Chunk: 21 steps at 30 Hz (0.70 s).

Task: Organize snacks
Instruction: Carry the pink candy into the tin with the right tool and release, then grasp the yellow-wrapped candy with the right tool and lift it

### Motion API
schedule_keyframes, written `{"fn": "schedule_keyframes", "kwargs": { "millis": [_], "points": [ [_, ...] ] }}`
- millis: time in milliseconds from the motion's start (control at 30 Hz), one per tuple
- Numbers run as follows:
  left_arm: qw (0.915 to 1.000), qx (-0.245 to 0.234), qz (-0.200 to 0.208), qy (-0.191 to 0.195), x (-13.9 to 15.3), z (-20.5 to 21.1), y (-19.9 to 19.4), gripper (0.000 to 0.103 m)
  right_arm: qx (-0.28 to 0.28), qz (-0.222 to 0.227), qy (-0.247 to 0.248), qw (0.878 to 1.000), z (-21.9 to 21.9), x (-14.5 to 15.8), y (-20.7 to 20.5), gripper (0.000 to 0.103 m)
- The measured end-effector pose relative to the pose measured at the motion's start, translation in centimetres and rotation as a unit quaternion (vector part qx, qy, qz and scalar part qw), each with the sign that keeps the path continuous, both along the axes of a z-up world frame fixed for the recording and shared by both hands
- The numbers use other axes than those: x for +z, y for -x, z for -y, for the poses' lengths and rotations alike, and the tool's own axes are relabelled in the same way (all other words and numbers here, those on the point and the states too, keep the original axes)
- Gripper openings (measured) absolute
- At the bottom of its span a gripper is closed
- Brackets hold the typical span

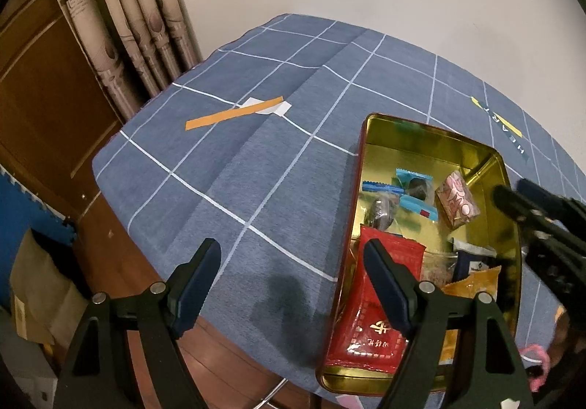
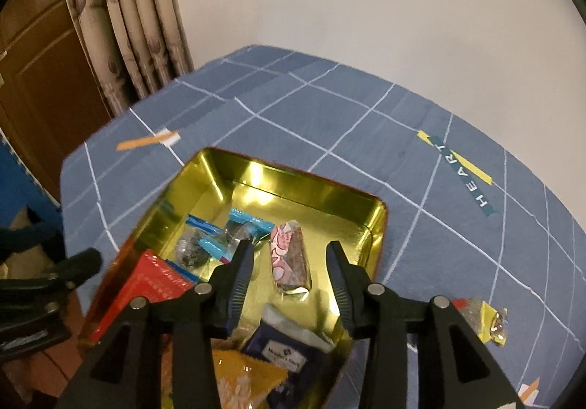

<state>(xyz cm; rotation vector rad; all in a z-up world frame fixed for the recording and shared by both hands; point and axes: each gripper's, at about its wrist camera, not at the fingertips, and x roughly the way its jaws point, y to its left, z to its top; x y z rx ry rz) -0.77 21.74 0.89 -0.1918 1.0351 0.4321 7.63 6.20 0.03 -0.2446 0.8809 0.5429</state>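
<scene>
The table, covered in a blue grid cloth, is mostly bare apart from the gold tin, so the tidying looks well along. Everything here is placed relative to that tin.

Inside the tin, at the near end, a big red packet is laid along the left wall, with a yellow-orange bag and a dark blue sachet beside it. Further in, a pink patterned wrapped snack is parked roughly mid-tin, toward the right wall. Past that, toward the far left corner, a few blue-ended candies are bunched together. The far end of the tin is left empty, so room isn't a problem.

Outside the tin, just off its right wall on the cloth, one yellow-wrapped candy can be seen, so that one is probably left to be collected. Something pink is also glimpsed past the near right corner in the left wrist view, too blurred to be named.

The right tongs are held partly spread above the pink snack, nothing pinched; it reads as freshly dropped, though that's a guess. The left tongs are spread wide and empty, straddling the tin's left wall at the near end.
</scene>
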Motion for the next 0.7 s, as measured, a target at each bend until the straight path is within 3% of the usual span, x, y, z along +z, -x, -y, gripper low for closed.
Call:
{"fn": "schedule_keyframes", "kwargs": {
  "millis": [200,500,700],
  "points": [
    [1.0000,-0.001,-0.001,-0.004,0.0,0.1,-0.1,0.077,-0.035,0.013,-0.012,0.999,4.6,1.3,0.4,0.044],
    [0.9999,-0.005,-0.007,-0.011,-0.2,0.4,-0.2,0.077,-0.145,0.002,0.005,0.989,14.9,0.6,-1.9,0.045],
    [0.9998,-0.005,-0.012,-0.013,-0.5,0.4,-0.3,0.077,-0.230,-0.054,-0.005,0.972,19.3,-1.1,-4.9,0.045]
  ]
}}
